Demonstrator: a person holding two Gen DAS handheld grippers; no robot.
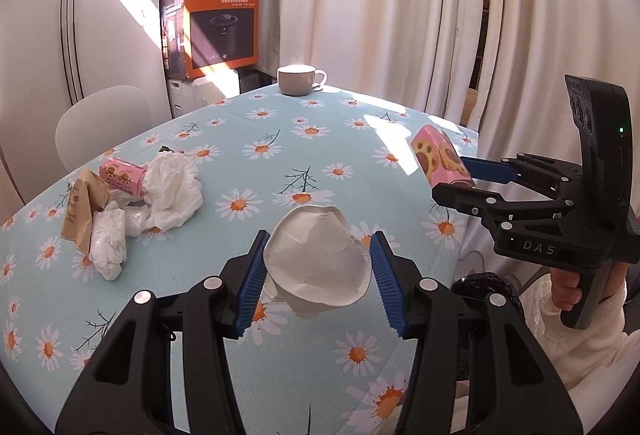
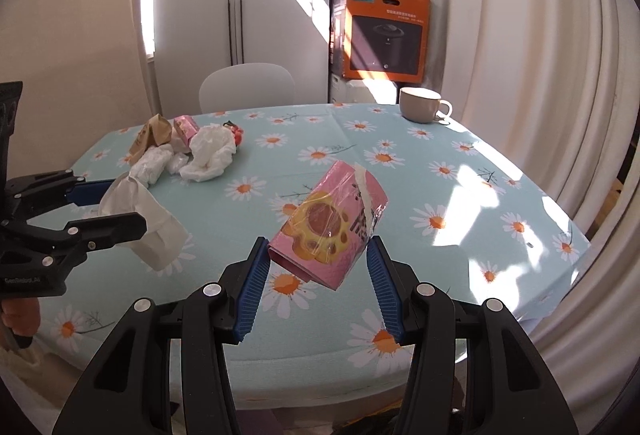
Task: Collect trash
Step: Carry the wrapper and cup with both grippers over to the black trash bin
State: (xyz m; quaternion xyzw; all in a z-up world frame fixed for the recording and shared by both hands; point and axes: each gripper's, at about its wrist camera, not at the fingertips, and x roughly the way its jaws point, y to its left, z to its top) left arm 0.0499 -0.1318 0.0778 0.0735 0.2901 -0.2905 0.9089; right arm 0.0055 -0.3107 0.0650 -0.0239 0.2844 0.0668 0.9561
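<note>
Where legible: orange box [image 2: 386, 31] reads "PHILIPS".

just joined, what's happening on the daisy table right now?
A person is clearing trash with a handheld gripper in each hand. The left gripper is shut on a crumpled white paper cup, held above the tablecloth. The right gripper is shut on a pink snack wrapper, also lifted. A pile of trash (tissues, a brown paper bag, another pink pack) sits at the table's left side. A white mug stands at the far edge.
</note>
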